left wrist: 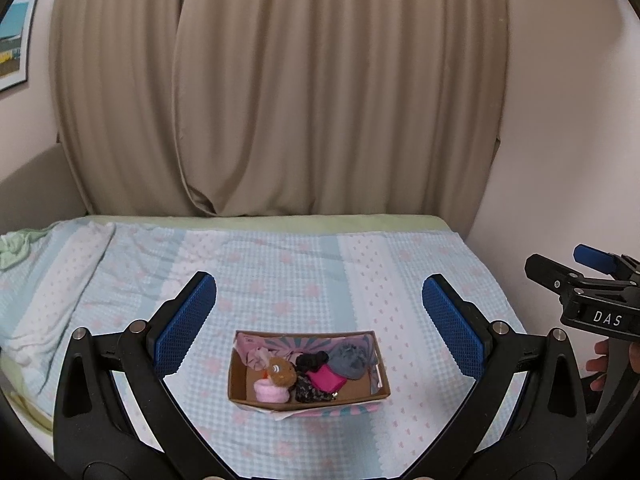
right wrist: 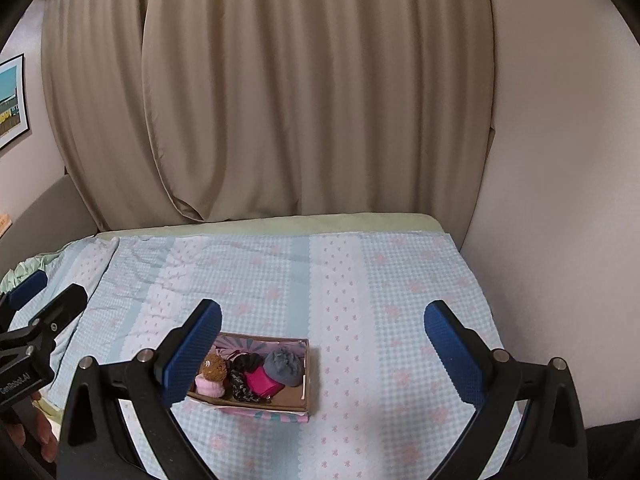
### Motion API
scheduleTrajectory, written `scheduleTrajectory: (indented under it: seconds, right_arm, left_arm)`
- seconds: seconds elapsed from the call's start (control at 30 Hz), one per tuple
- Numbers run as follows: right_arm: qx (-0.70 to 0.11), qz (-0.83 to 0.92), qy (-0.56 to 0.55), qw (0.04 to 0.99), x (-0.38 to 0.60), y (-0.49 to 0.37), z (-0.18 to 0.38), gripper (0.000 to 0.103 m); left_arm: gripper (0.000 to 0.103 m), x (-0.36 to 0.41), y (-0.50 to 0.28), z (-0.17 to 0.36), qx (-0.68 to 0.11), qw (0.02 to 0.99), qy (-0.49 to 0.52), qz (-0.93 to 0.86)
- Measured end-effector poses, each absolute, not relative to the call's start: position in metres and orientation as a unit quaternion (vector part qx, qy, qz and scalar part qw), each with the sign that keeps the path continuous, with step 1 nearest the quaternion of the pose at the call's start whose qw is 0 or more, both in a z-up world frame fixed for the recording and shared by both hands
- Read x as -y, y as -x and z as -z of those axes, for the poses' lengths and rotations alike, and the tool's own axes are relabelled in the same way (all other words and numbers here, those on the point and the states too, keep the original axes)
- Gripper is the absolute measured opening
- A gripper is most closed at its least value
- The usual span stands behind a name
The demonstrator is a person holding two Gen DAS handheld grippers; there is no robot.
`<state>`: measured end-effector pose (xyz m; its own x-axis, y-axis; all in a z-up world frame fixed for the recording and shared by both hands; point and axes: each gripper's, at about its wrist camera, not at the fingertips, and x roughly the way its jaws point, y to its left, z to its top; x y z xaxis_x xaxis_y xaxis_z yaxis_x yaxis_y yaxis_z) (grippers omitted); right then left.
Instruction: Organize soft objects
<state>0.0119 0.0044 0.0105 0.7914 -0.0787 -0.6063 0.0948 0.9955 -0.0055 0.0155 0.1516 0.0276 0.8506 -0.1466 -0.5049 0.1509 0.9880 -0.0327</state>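
Note:
A cardboard box (left wrist: 360, 394) sits on the bed and holds several soft things: a brown plush (left wrist: 282, 372), a pink roll (left wrist: 271, 392), a magenta pouch (left wrist: 326, 379), a grey knit item (left wrist: 351, 360) and black fabric (left wrist: 314, 360). My left gripper (left wrist: 319, 320) is open and empty, held above and behind the box. The box also shows in the right wrist view (right wrist: 308, 372), low and left of centre. My right gripper (right wrist: 323, 344) is open and empty, with its left finger (right wrist: 192, 356) overlapping the box's left end.
The bed has a blue checked cover with pink flowers (left wrist: 320, 264). Beige curtains (left wrist: 280, 100) hang behind it. A wall (right wrist: 560, 160) runs along the bed's right side. A framed picture (left wrist: 16, 40) hangs at left. Each gripper shows at the edge of the other's view.

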Motion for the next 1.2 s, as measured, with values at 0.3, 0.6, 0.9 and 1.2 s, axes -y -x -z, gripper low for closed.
scheduleTrajectory:
  seconds: [0.3, 0.6, 0.9, 1.2]
  right_arm:
    - [-0.316, 0.046, -0.008, 0.948, 0.000, -0.016, -0.014, 0.101]
    - [-0.314, 0.048, -0.005, 0.948, 0.002, -0.021, -0.014, 0.101]
    - [-0.312, 0.049, -0.007, 0.949, 0.000, -0.024, -0.013, 0.101]
    - [-0.309, 0.052, -0.009, 0.950, -0.003, -0.025, -0.013, 0.101]
  left_arm:
    - [0.103, -0.143, -0.017, -0.028, -0.260, 0.963, -0.002, 0.068]
    - [0.103, -0.139, -0.023, -0.025, -0.260, 0.963, -0.006, 0.062]
    - [0.103, -0.138, -0.022, -0.024, -0.259, 0.964, -0.010, 0.056]
    - [0.103, -0.138, -0.022, -0.024, -0.258, 0.964, -0.010, 0.057]
